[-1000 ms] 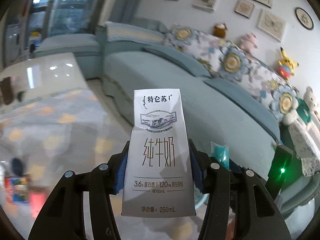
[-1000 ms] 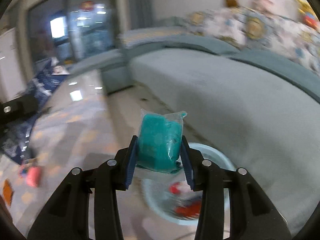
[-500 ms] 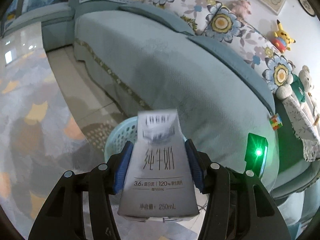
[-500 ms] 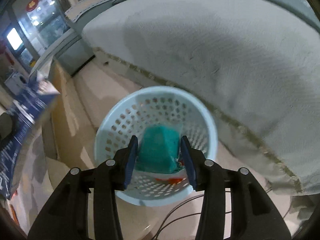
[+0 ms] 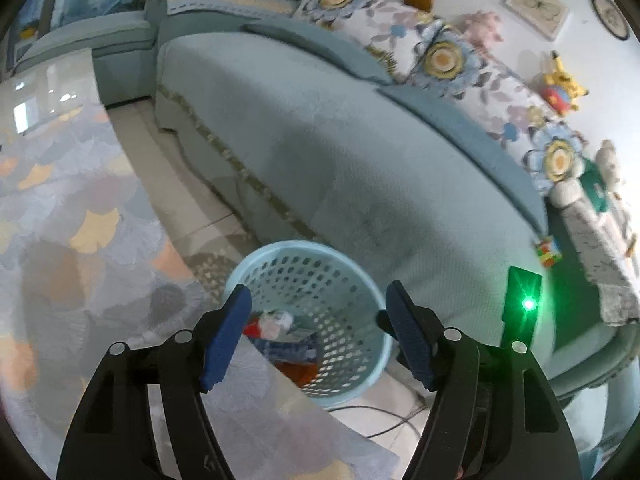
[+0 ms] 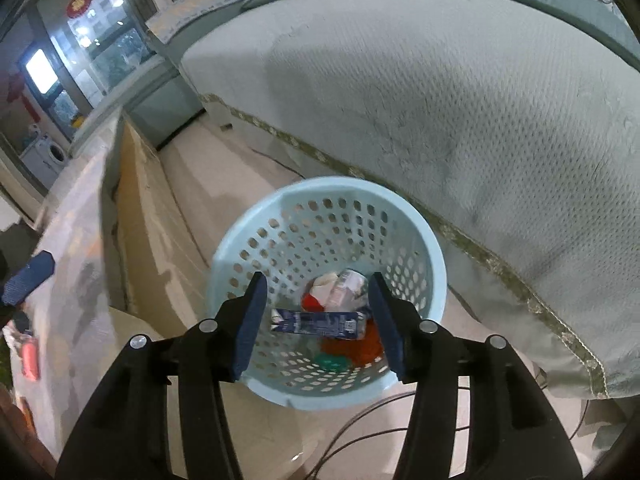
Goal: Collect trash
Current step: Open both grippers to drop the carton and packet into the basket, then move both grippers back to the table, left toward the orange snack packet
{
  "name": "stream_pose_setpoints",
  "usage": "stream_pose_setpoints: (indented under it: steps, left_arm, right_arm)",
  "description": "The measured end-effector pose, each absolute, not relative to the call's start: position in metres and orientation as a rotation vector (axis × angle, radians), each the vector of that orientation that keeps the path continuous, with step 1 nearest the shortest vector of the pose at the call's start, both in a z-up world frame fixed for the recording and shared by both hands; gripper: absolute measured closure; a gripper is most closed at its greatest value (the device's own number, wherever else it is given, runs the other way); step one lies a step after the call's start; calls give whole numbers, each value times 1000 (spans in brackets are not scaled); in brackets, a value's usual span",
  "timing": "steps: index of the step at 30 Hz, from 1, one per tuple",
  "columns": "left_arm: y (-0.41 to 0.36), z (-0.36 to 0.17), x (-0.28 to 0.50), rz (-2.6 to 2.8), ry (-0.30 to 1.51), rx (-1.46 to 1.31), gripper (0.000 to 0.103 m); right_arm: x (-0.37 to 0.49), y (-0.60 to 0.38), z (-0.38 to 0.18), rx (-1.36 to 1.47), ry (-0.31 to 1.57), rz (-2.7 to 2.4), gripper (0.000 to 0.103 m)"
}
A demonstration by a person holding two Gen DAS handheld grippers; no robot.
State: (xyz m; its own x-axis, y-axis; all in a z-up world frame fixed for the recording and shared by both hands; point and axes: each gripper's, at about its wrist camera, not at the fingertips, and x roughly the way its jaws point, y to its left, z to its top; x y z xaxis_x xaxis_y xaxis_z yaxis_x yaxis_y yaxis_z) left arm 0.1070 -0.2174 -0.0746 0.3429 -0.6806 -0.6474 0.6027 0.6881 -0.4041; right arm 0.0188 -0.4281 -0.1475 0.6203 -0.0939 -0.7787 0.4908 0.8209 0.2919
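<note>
A light blue perforated basket [image 6: 434, 268] stands on the floor beside the sofa; it also shows in the left wrist view [image 5: 362, 276]. Inside lie the milk carton [image 6: 318, 323], the teal packet [image 6: 331, 362], and red and white wrappers [image 6: 340, 286]. My right gripper [image 6: 318, 326] is open and empty, right above the basket. My left gripper [image 5: 320, 334] is open and empty, above the basket's near rim, with trash [image 5: 276, 326] visible below.
A teal sofa [image 5: 340, 152] with flowered cushions runs along the right. A low table with a patterned top [image 5: 60, 200] lies to the left of the basket. Cables [image 6: 360, 436] trail on the floor by the basket. The other gripper's blue pad [image 6: 28, 278] shows at the left.
Both grippers have opened. The milk carton left my left gripper and the teal packet left my right gripper; both now lie in the basket.
</note>
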Motion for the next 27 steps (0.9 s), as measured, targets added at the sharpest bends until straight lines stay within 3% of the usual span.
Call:
stream_pose_setpoints:
  steps: [9, 15, 27]
  left_arm:
    - [-148, 1, 58, -781, 701, -64, 31]
    - [-69, 30, 28, -561, 578, 0, 26]
    - [129, -10, 17, -59, 675, -218, 26]
  right_arm:
    - [4, -368, -59, 424, 630, -148, 54]
    - [13, -293, -33, 339, 614, 43, 54]
    - [57, -144, -55, 158, 744, 328, 54]
